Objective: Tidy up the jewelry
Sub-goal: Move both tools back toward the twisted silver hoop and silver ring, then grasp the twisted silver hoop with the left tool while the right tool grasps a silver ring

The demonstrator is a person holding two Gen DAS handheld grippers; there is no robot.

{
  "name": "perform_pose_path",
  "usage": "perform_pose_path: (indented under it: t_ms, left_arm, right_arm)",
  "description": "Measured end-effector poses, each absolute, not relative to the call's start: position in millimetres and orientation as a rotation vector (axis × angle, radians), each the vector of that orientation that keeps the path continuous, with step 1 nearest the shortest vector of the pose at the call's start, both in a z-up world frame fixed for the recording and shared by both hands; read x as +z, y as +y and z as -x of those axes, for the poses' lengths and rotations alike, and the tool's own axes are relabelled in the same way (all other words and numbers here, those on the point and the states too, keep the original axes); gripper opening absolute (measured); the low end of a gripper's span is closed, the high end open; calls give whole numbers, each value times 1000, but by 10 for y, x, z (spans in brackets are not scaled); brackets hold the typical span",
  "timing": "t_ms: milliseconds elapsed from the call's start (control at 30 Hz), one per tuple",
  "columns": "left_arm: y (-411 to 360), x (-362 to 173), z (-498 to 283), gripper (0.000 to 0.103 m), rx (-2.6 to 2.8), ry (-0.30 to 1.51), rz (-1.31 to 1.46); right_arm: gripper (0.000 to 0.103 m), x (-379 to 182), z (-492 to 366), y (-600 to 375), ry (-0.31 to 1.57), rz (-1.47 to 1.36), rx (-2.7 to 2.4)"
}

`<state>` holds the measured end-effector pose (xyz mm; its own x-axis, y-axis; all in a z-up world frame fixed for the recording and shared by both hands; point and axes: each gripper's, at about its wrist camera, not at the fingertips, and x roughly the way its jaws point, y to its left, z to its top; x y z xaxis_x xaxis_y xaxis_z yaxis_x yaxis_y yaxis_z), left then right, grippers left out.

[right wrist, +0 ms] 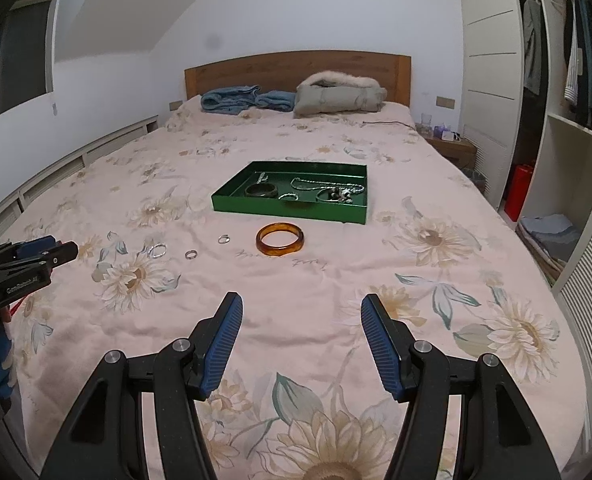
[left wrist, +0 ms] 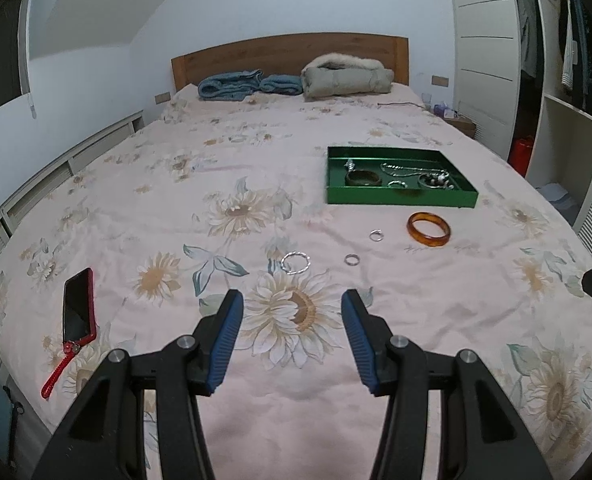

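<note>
The left tool (left wrist: 292, 304) hung low over the foot of the bed (left wrist: 256, 420), its blue pads wide apart and holding nothing, lined up roughly with the twisted silver bangle (left wrist: 295, 262) just ahead, which I judged its likely first pick. The right tool (right wrist: 302, 308) was likewise spread wide and empty, aimed up the quilt toward the amber bangle (right wrist: 280, 239), probably so each hand could take the pieces on its own side.

Beyond the tools, four loose pieces lay flat on the flowered quilt in a loose row: the silver bangle, a small band ring (left wrist: 352, 259), a second small ring (left wrist: 375, 235) and the amber bangle, all apart from each other and short of the tray. A phone in a red case (left wrist: 78, 307) lay well to the left, out of the way.

Farther on sat the green tray (right wrist: 288, 209), already holding a dark bangle (right wrist: 261, 190), a chain and other pieces too small to name. Folded clothes lay by the headboard.
</note>
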<state>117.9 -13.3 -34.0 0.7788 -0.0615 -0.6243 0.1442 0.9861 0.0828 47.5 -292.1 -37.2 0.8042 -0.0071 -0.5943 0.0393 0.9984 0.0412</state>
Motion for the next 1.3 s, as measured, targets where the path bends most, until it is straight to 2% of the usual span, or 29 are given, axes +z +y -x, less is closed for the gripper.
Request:
perform_pose_path:
  t_ms: [567,867,1300]
  left_arm:
    - [499,-729,-1850,49,-57,731,-76]
    - [294,-992,-2321,49,-284,792,-72]
    - [-27,-1465,-2901,49,-364,860,-136]
  right_arm:
    - [61,-770,-1213,-2505,715,-32,109]
    - [52,-1036,-1745,-2111,759,-28,240]
    - [48,-1351,-2336,-1808,794,-10,328]
